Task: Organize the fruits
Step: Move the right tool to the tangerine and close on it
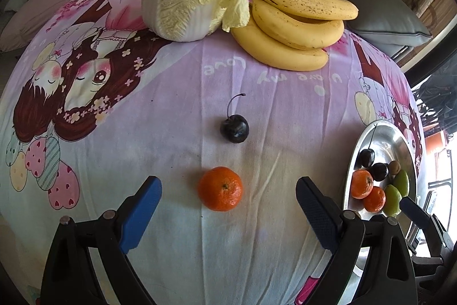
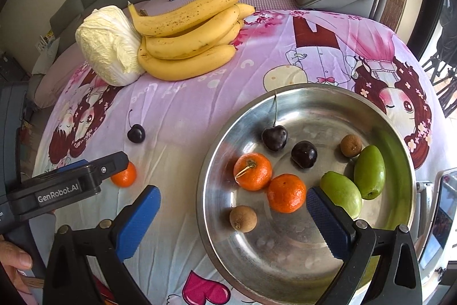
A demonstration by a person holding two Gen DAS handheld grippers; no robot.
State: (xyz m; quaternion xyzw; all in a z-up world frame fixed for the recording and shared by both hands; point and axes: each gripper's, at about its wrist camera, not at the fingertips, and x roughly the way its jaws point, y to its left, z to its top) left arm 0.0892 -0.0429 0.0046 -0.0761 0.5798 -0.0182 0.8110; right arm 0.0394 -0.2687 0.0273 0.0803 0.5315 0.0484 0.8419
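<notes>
tangerine [image 2: 124, 175] half hidden | behind left hand-held gripper [image 2: 94, 166] | jaws seemingly apart

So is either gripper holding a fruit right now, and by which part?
Nothing is held. The left gripper stands open around the loose mandarin without touching it; the right gripper hangs open over the steel plate.

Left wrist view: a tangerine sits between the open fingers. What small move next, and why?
Probably ease the left hand-held gripper forward and close on the tangerine. It lies on the cloth between the open jaws, while the other small fruits already sit in the steel plate.
</notes>
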